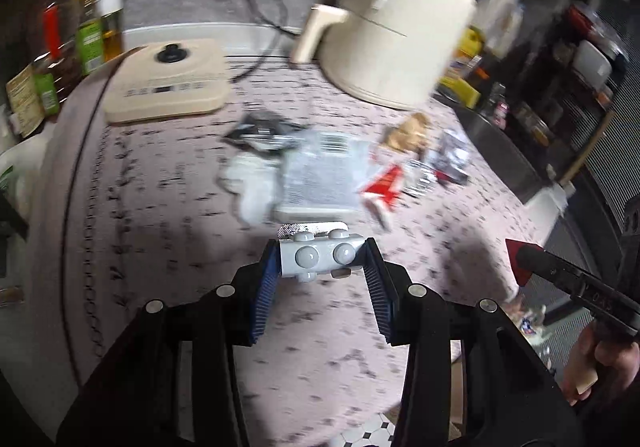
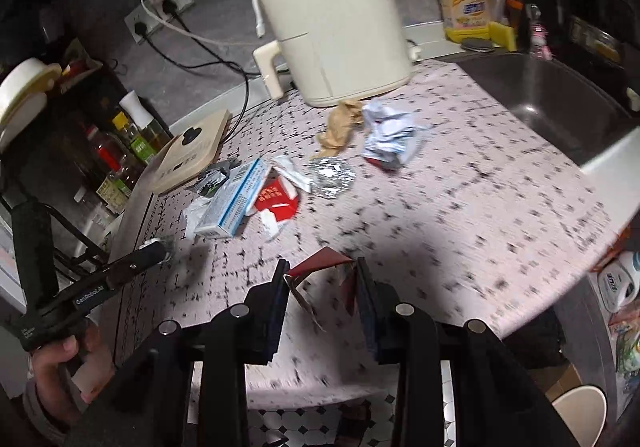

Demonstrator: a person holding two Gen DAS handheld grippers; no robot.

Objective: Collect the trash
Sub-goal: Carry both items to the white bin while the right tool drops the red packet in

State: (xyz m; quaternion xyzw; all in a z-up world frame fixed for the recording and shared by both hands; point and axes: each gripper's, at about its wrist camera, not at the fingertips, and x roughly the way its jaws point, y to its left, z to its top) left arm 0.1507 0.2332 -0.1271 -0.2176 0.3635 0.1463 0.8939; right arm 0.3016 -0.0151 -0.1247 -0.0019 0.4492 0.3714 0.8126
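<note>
A pink patterned tablecloth (image 2: 460, 183) covers the kitchen counter beside a cream air fryer (image 2: 336, 27). The left gripper (image 1: 322, 259) is clamped on a white pill blister (image 1: 320, 253) and the right gripper (image 2: 322, 279) on a red wrapper (image 2: 320, 259), both just above the cloth. Much trash remains, judging by the pile: only the right view shows the blue-striped carton (image 2: 238, 199), foil (image 2: 332, 175) and sink (image 2: 560, 107).

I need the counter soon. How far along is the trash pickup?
Nothing visibly binned yet. In hand: left gripper clamps a white blister pack; right gripper clamps a red paper wrapper. Left: blue-striped carton, crumpled foil, brown paper wad.
</note>
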